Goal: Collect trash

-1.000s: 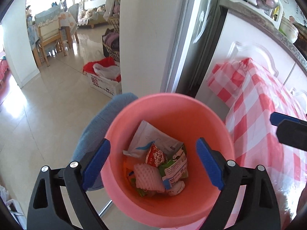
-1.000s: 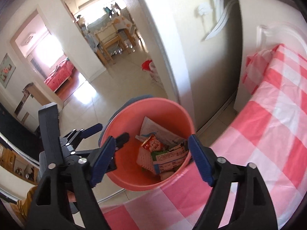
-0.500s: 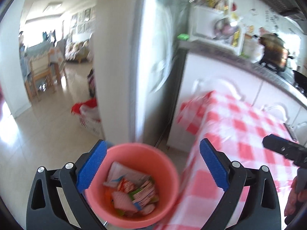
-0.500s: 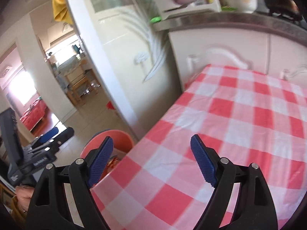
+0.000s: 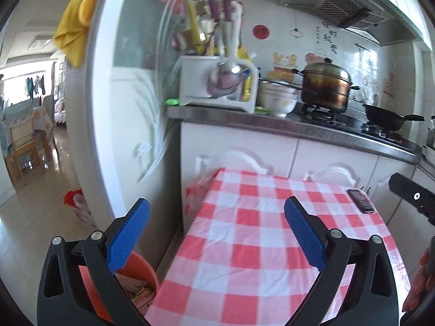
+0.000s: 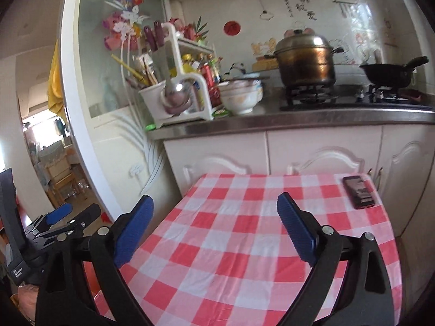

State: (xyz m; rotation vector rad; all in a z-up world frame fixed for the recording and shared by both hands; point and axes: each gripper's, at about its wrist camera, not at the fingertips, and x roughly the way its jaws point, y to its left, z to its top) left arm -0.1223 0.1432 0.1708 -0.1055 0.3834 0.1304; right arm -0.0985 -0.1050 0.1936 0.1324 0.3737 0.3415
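both my grippers wide, nothing held

my left black two-finger gripper with blue pads (image 5: 216, 235) stands wide and empty; my right black gripper with blue pads (image 6: 214, 232) is opening, nothing between its jaws.

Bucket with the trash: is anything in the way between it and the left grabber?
Nothing visible blocks it. The bucket sits on the floor below the left gripper, beside the checked table. The jaws stand open and empty; only the gripper's own finger overlaps the bucket.

Orange bin (image 5: 141, 271) mostly hidden behind left gripper arm, contents barely visible. Phone (image 6: 358, 191) screen blurred. Wall lettering (image 5: 329, 39) unreadable. Right hand (image 5: 420, 279) cut off by edge.
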